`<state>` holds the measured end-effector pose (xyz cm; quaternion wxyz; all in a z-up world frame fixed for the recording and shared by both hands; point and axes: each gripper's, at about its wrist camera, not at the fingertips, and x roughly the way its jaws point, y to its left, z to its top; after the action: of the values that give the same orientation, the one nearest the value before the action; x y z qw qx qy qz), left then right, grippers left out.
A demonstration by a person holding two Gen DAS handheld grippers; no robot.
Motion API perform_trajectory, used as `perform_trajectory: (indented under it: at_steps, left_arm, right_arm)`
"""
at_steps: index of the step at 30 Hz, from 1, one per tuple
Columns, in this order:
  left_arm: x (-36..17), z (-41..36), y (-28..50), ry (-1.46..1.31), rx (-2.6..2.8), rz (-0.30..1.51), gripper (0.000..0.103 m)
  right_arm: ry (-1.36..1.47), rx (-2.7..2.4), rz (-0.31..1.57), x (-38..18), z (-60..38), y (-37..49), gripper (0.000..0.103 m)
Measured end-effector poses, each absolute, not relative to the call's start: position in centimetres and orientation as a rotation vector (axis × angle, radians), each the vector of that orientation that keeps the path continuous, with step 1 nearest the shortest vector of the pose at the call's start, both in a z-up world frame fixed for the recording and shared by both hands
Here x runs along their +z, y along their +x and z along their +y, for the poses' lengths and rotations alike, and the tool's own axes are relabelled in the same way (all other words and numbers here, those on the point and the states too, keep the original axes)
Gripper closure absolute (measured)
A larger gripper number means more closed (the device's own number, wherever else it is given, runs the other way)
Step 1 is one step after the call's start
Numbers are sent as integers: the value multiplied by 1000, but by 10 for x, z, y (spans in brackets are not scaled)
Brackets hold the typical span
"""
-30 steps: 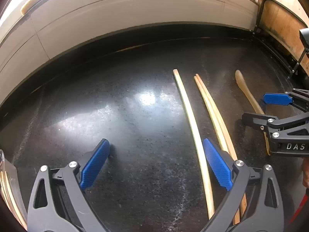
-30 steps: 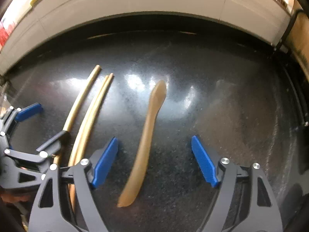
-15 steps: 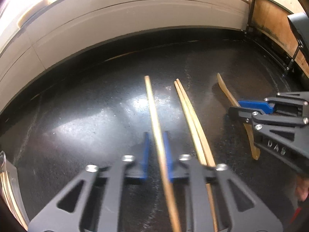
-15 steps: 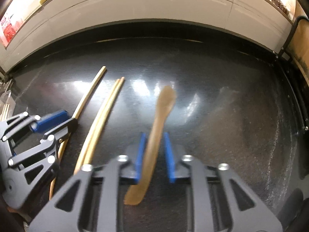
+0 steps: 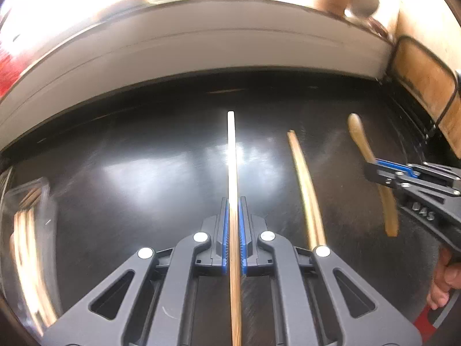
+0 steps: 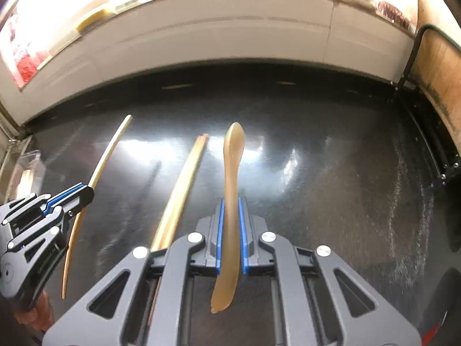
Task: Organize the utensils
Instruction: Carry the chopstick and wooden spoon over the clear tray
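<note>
My left gripper (image 5: 233,210) is shut on a single wooden chopstick (image 5: 231,150), which points straight ahead and is lifted off the black counter (image 5: 129,178). My right gripper (image 6: 231,206) has its jaws closing onto a brown wooden spatula (image 6: 234,150), pads pressing its handle, also lifted. A pair of chopsticks (image 6: 184,184) lies on the counter between the two grippers. In the left wrist view the pair of chopsticks (image 5: 305,184) lies to the right, with the right gripper (image 5: 374,168) and spatula (image 5: 360,138) beyond. The right wrist view shows the left gripper (image 6: 86,191) holding the chopstick (image 6: 111,147).
A clear container (image 5: 28,219) with wooden sticks in it stands at the counter's left edge. A white wall (image 5: 201,57) runs along the back. A wooden board in a black wire frame (image 5: 423,86) closes the right side. A hand (image 5: 443,282) holds the right gripper.
Both grippers went from wide open to shut, the left on the single chopstick, the right on the spatula. Both have since risen, lifting their utensils off the counter.
</note>
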<state>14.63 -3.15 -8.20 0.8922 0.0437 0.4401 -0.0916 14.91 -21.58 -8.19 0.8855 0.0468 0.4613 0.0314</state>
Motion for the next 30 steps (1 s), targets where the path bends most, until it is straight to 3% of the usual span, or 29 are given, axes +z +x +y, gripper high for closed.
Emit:
perform_trajectory:
  at_steps: [15, 30]
  left_arm:
    - [-12, 110, 47, 0, 56, 820, 97]
    - [2, 242, -2, -114, 277, 811, 97]
  right_arm:
    - [51, 385, 856, -3, -67, 76, 93]
    - [-20, 665, 880, 17, 104, 71, 93]
